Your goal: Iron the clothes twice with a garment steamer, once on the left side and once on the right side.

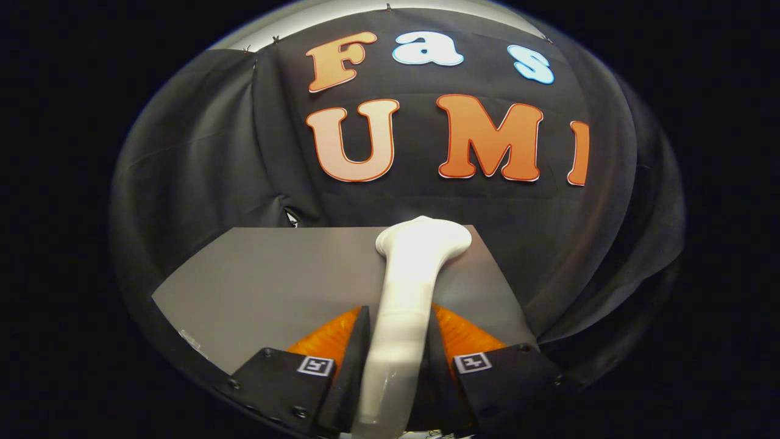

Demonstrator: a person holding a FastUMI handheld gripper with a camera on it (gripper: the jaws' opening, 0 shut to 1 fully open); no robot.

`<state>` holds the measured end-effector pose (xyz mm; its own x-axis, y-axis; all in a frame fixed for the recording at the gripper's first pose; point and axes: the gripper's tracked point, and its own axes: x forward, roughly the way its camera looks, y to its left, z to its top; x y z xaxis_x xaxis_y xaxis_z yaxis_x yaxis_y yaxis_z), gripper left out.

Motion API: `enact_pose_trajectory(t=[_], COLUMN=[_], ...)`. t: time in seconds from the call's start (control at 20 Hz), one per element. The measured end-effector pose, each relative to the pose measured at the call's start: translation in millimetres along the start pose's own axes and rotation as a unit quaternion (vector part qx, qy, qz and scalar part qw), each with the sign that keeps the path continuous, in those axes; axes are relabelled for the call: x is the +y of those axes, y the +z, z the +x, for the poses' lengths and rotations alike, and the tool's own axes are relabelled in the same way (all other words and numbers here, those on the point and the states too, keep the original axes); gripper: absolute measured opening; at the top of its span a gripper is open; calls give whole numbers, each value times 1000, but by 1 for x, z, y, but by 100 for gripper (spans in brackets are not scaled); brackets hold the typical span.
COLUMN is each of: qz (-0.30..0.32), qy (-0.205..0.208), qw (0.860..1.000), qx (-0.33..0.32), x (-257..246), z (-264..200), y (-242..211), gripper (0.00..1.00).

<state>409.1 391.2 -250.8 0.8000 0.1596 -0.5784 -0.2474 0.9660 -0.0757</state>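
Gripping the smooth white plastic garment steamer point(414, 274) by its handle, both fingers point(353, 347) pressing on it from either side. Holding it raised above the flat grey worktop point(274, 280), its flared head pointing ahead toward the black cloth wall point(201, 158).

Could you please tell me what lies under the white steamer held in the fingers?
A flat grey surface lies beneath the white plastic garment steamer; the fingers grip its handle. Its head hides whatever lies directly below.
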Motion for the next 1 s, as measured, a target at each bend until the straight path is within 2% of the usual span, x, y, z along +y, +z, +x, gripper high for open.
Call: enact_pose_trajectory(t=[0.2, 0.45, 0.6, 1.0], qz=[8, -1, -12, -40], qy=[18, 30, 35, 87], qw=[1000, 1000, 998, 985], qx=[7, -9, -52, -143], x=[4, 4, 6, 23], z=[-7, -29, -66, -189], y=[2, -3, 5, 40], gripper=[45, 44, 44, 44])
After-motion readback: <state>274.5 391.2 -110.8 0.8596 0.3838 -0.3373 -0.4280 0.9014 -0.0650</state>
